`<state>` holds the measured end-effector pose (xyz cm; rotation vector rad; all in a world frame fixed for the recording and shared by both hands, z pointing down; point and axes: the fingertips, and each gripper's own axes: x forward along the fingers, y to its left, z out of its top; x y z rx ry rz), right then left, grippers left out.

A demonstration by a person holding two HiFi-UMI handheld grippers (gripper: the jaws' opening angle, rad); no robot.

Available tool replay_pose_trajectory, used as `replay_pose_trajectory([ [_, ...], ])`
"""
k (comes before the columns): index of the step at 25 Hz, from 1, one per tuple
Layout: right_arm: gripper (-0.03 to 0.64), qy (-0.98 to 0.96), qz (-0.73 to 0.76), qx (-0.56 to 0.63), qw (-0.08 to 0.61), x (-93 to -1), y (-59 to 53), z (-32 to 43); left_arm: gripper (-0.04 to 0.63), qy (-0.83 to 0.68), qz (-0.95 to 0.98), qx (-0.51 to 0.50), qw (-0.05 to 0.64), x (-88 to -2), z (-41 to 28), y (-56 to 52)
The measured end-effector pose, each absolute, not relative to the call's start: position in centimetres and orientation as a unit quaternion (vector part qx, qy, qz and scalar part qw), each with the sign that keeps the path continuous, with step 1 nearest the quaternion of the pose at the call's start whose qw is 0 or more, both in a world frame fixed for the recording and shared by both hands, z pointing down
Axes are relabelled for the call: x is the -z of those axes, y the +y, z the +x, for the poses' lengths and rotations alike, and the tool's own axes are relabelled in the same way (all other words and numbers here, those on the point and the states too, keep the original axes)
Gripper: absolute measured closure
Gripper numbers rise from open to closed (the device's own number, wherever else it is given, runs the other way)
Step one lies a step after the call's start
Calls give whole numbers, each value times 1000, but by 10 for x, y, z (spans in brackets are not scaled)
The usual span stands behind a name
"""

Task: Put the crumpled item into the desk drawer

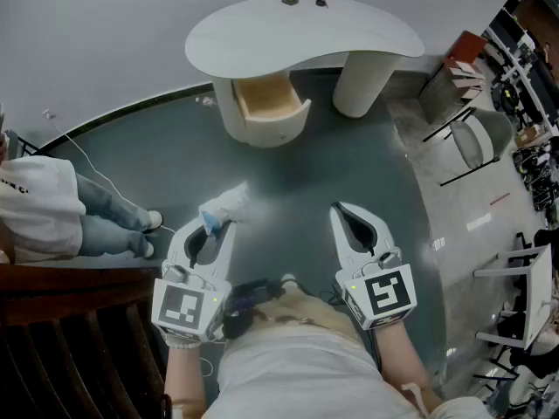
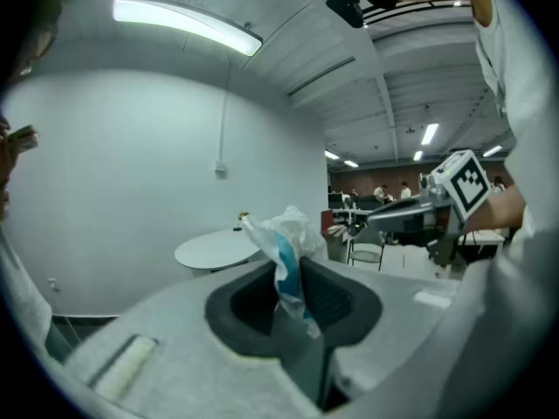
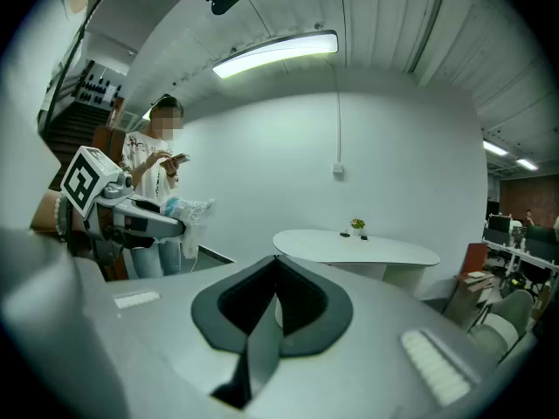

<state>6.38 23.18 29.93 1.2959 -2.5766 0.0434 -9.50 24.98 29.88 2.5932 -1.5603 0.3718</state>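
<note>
Lots of dark floor [image 1: 288,182] between me and the desk [image 1: 306,33] — white, curvy top, well ahead of me. Its drawer [image 1: 271,103] hangs open on the left pedestal, so that part's sorted.

My right fingers [image 3: 306,308] are closed together with nothing in them. My left fingers [image 2: 336,299] are pinched shut on the crumpled item [image 2: 284,243], which is up in the air in front of me, nowhere near the drawer yet.

It looks like a thin white wrapper or bag with a bit of blue. My guess is that it's feather-light, soft, squashes to nothing and is probably a bit slick. I've got it by the lower end and most of the wad pokes out past the tips, so it could flop or slide out if I swing fast. For something like this I'd bite into the thick bunched middle — not a loose corner. It doesn't look fragile, so a firm squeeze should be fine.
</note>
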Motion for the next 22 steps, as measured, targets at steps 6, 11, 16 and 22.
replay_pose_trajectory([
  [6,614,-887,443,-16,130,-302,236,64,532,-507,852,-123,39,-299,-93,254],
  [11,614,-887,443,-15,129,-300,239,63,532,-509,851,-124,43,-299,-94,257],
  [16,612,-886,446,-18,125,-301,239,63,532,-508,852,-120,42,-300,-95,259],
  [22,614,-887,445,-32,118,-301,240,66,532,-506,852,-123,49,-304,-92,264],
])
